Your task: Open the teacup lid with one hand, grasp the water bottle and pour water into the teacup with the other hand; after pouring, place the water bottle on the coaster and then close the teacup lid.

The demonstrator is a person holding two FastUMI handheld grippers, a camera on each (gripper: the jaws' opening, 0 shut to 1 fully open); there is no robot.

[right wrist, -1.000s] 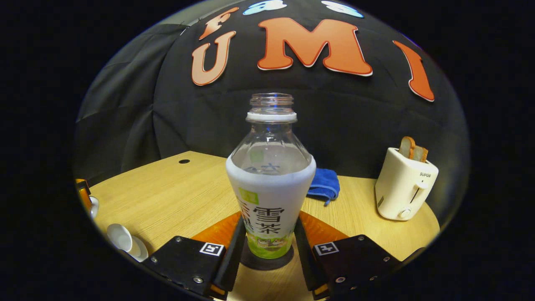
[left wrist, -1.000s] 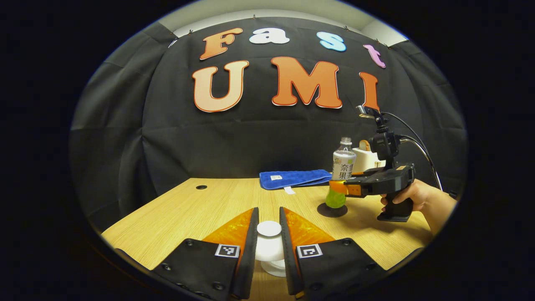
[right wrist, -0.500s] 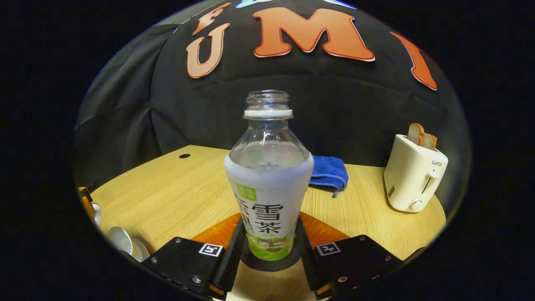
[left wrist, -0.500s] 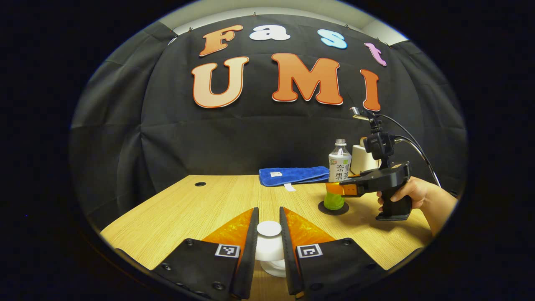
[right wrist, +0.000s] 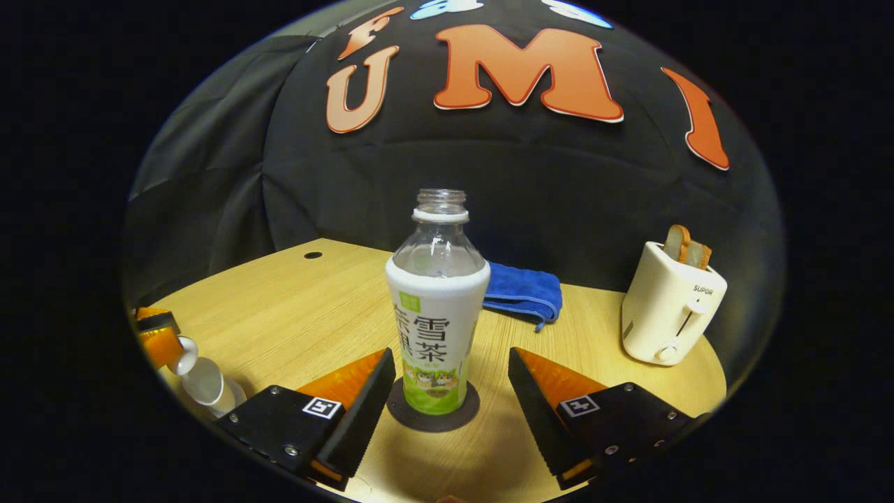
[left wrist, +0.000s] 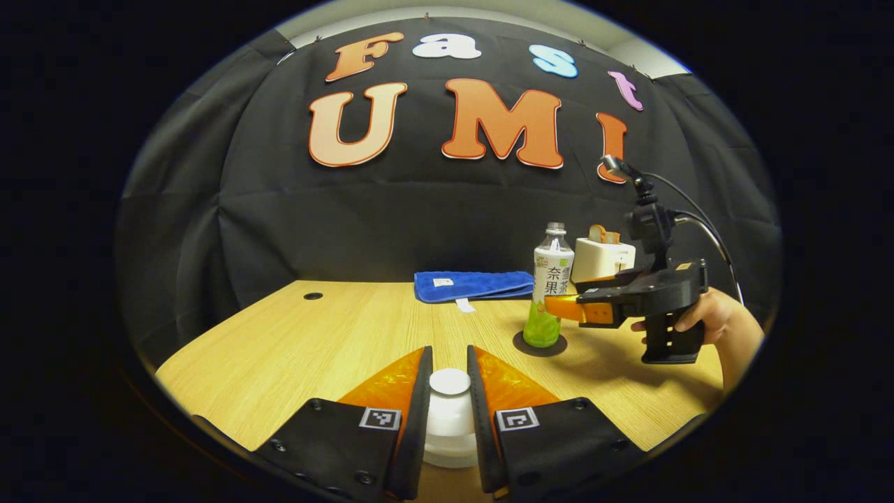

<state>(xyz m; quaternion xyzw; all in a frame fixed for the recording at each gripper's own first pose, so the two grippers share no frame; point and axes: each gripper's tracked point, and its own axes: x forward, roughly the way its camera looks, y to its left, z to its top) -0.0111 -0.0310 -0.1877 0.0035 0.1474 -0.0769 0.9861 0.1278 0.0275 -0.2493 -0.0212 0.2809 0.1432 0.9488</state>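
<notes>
One bottle point(right wrist: 438, 307) upright on one coaster point(right wrist: 433, 416), frame centre; right gripper point(right wrist: 451, 412) released, fingers apart either side. Left gripper point(left wrist: 450, 412) clenched on one lid point(left wrist: 450, 383), bottom centre. One toaster point(right wrist: 672, 304), one towel point(right wrist: 522, 292) behind.

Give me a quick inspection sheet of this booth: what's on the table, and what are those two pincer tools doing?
Surface: wooden table, a small hole near its far corner.
Job's things: water bottle upright on dark coaster, uncapped; teacup lid pinched.
Clutter: blue towel; toaster with bread in it.
Grippers: left gripper shut on the lid; right gripper open, fingers apart from the bottle.
Cables: one rises from the right gripper's camera mount.
Surroundings: black cloth wall.
</notes>
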